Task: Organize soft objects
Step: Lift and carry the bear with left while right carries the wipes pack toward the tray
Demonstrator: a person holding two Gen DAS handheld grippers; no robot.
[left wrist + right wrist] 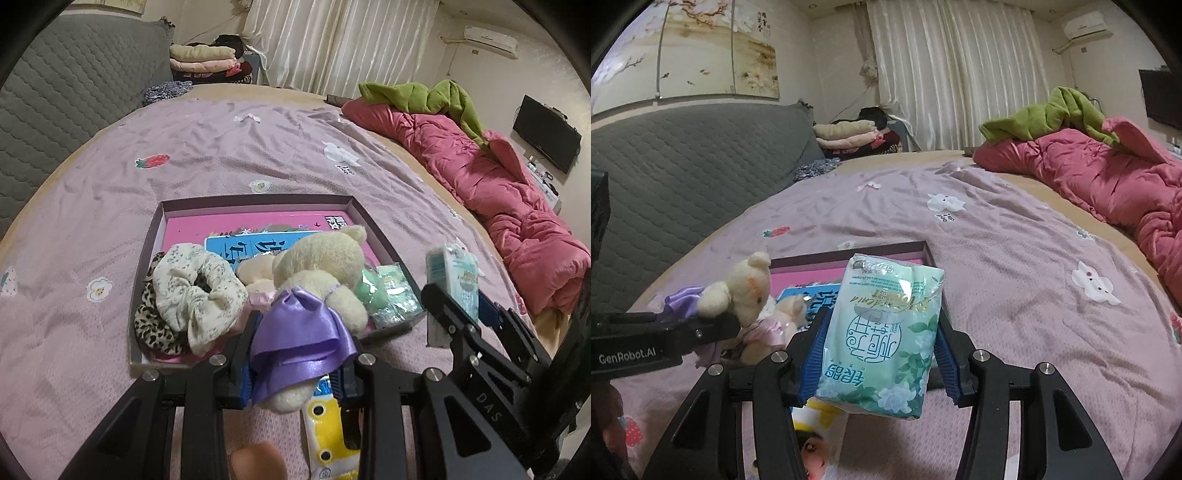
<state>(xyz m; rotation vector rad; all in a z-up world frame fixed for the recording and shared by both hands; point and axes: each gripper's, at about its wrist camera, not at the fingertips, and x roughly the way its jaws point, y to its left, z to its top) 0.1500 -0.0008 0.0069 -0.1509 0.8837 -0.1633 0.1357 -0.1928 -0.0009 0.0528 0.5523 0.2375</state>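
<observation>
In the left wrist view my left gripper [299,350] is shut on a cream teddy bear [325,258] in a purple satin dress, held over the near edge of a shallow purple-rimmed box [258,201]. The box holds a floral scrunchie [195,291], a leopard scrunchie [151,325], a second small bear [255,271] and green packets [388,295]. My right gripper [882,321] is shut on a mint-green tissue packet [882,339], lifted above the bedsheet just right of the box [849,254]. The left gripper [716,321] with its bear [746,291] shows at the left of the right wrist view.
A lilac printed sheet [221,147] covers the bed. A pink quilt [498,192] and a green blanket [424,96] lie along its right side. The grey padded headboard [66,92] stands at left, folded clothes [207,59] behind. A yellow packet [328,417] lies under my left gripper.
</observation>
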